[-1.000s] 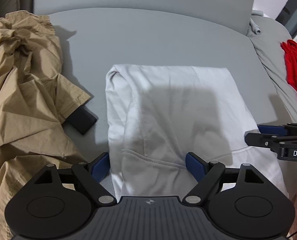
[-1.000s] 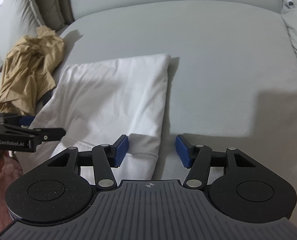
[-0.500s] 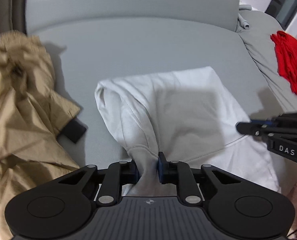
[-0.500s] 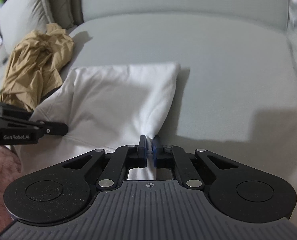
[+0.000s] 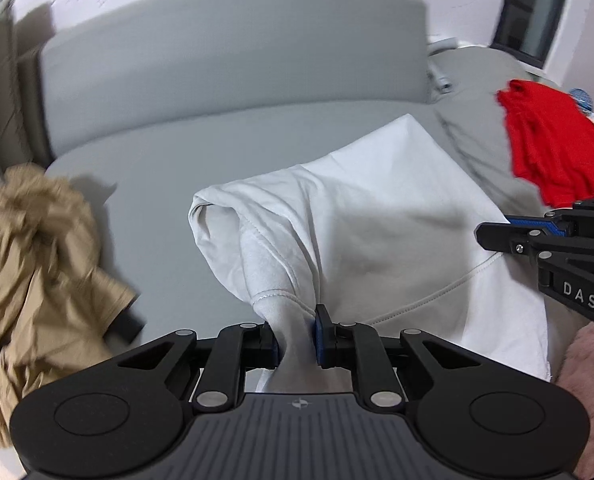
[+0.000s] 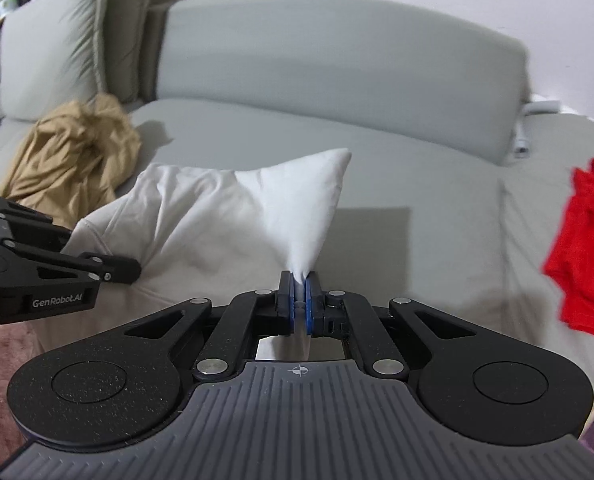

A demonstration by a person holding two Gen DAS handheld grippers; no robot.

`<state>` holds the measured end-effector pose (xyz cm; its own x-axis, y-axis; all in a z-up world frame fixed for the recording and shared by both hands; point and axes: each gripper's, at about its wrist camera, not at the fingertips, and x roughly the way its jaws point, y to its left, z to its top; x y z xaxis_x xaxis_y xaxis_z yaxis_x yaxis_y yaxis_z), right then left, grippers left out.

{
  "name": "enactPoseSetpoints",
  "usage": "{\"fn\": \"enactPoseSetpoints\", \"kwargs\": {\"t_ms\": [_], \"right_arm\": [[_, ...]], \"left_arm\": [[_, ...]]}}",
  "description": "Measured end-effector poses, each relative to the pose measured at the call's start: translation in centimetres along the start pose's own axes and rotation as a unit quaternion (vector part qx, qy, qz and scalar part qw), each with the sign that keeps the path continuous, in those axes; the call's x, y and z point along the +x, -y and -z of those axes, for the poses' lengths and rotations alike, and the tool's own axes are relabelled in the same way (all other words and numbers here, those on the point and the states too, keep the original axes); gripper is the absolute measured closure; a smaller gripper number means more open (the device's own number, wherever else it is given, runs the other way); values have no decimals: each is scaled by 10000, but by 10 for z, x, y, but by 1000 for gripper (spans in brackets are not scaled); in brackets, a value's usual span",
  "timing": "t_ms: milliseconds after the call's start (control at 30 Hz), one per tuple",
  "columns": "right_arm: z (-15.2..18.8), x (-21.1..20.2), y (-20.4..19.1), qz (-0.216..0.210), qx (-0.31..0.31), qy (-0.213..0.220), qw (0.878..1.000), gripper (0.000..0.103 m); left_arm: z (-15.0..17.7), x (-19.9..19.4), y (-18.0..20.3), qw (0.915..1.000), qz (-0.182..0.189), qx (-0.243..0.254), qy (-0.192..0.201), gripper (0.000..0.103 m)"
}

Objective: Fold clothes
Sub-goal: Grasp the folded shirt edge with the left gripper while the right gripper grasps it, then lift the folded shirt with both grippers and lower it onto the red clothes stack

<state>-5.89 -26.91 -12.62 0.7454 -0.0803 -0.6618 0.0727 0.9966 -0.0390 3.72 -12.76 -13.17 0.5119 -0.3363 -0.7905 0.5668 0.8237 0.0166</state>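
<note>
The white sweatshirt point(image 5: 377, 208) is spread on the grey sofa seat point(image 6: 397, 184), with its near edge picked up at two spots and the far part left lying on the cushion. The left hand-held gripper point(image 5: 295, 330) is clamped on a bunched wad of thick hem fabric, jaws kept a bit apart by the bulk. The right hand-held gripper point(image 6: 297, 300) is pinched almost fully closed on a thin corner, from which the cloth is pulled up into a tight peak.

Handling-wise, this looks like soft, floppy fleece, fairly light and not fragile at all. No shape is going to be held by it, so sag between the two grips should be expected, and the middle will probably droop unless the edge is kept taut. The ribbed hem and the stitched seams are judged the best places to hold, since more bite is given there than on the flat cloth. The thin right-hand pinch seems the likelier one to slip if it gets tugged hard.

A crumpled tan garment point(image 5: 37, 272) is lying just to the left and a red garment point(image 6: 581, 248) off to the right, both clear of the sweatshirt.
</note>
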Motion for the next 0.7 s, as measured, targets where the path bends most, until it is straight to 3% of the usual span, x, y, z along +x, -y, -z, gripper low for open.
{"fn": "enactPoseSetpoints", "kwargs": {"t_ms": [367, 700], "right_arm": [[-3, -28, 119, 656, 611, 290, 9956, 99], [-32, -44, 296, 1736, 927, 431, 9795, 98]], "left_arm": [[-86, 12, 119, 9953, 318, 853, 338, 89], [-191, 53, 271, 9813, 1023, 1438, 764, 89]]}}
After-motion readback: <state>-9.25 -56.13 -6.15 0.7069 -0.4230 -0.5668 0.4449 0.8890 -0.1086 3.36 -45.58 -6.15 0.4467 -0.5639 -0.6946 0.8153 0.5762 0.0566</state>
